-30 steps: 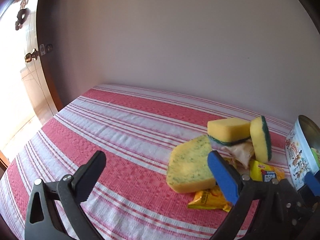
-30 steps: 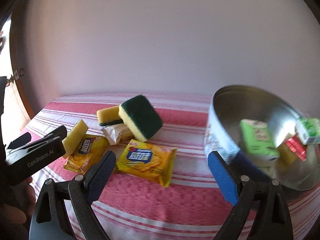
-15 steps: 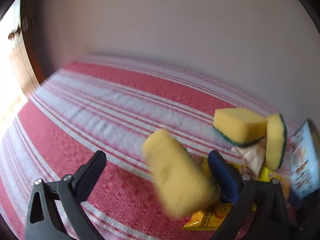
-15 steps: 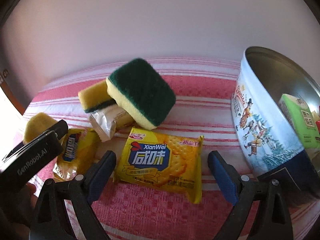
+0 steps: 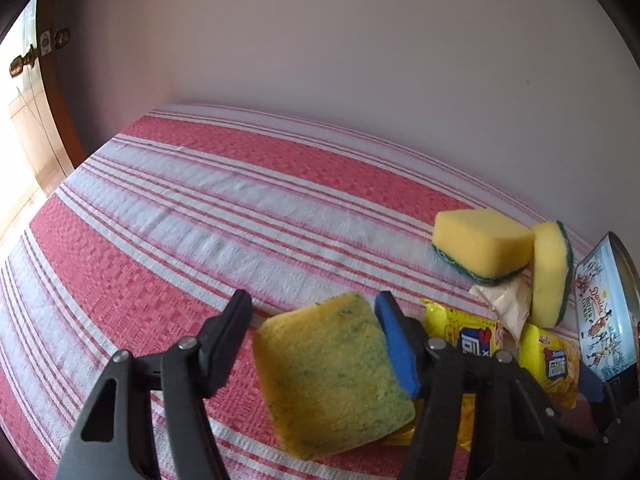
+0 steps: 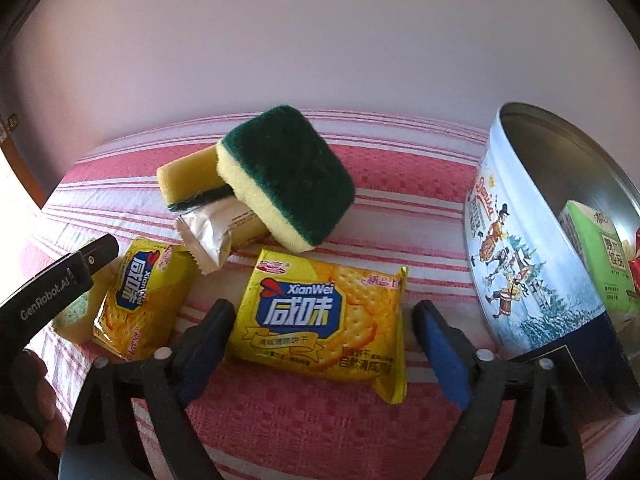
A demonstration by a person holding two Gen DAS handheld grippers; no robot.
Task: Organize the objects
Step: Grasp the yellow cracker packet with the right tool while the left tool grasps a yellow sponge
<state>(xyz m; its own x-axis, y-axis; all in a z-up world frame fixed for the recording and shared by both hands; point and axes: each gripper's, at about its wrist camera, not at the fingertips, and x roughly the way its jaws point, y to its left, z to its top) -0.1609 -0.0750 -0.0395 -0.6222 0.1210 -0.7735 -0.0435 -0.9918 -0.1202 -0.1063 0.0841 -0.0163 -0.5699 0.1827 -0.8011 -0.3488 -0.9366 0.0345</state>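
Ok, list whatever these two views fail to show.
- Right wrist view: the tin hides most of its contents behind its wall, and the picture's edge cuts off the rest. Only a green packet shows clearly.
- Right wrist view: the white wrapper lies partly under the green-faced sponge. Its print is too small to read.
- Left wrist view: the left gripper is closing its jaws around the flat sponge. Whether both pads touch it is unclear.

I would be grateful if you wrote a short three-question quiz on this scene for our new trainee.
1. True or false: the cracker packet lies between the right gripper's fingers.
2. What lies between the left gripper's fingers? A sponge, B tin, C wrapper.
3. What colour is the top of the tilted sponge leaning on the white wrapper?

Key: 1 true; 2 A, the flat sponge; 3 dark green.
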